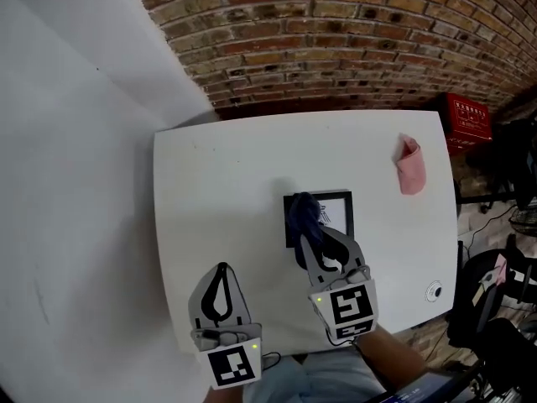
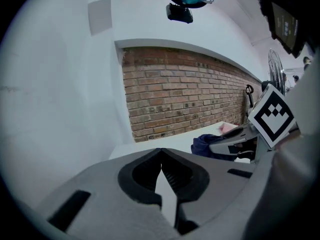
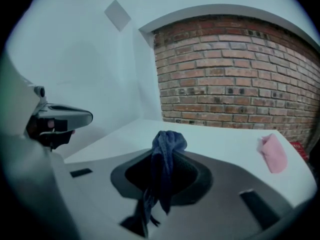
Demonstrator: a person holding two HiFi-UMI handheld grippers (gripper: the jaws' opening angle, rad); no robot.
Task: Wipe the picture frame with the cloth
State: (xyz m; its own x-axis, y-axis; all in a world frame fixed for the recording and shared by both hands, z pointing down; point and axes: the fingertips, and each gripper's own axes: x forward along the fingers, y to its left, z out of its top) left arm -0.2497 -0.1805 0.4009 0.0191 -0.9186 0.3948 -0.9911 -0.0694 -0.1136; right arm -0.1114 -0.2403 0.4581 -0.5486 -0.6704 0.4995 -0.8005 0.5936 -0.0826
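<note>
A black picture frame lies flat in the middle of the white table. My right gripper is shut on a dark blue cloth, bunched at its tips over the frame's left part; in the right gripper view the cloth hangs pinched between the closed jaws. My left gripper sits near the table's front edge, left of the frame, its jaws closed with nothing between them. From the left gripper view the blue cloth and the other gripper show at the right.
A pink cloth lies at the table's far right, also in the right gripper view. A small round white object sits near the front right corner. A brick wall stands behind the table; a red crate and cables beside it.
</note>
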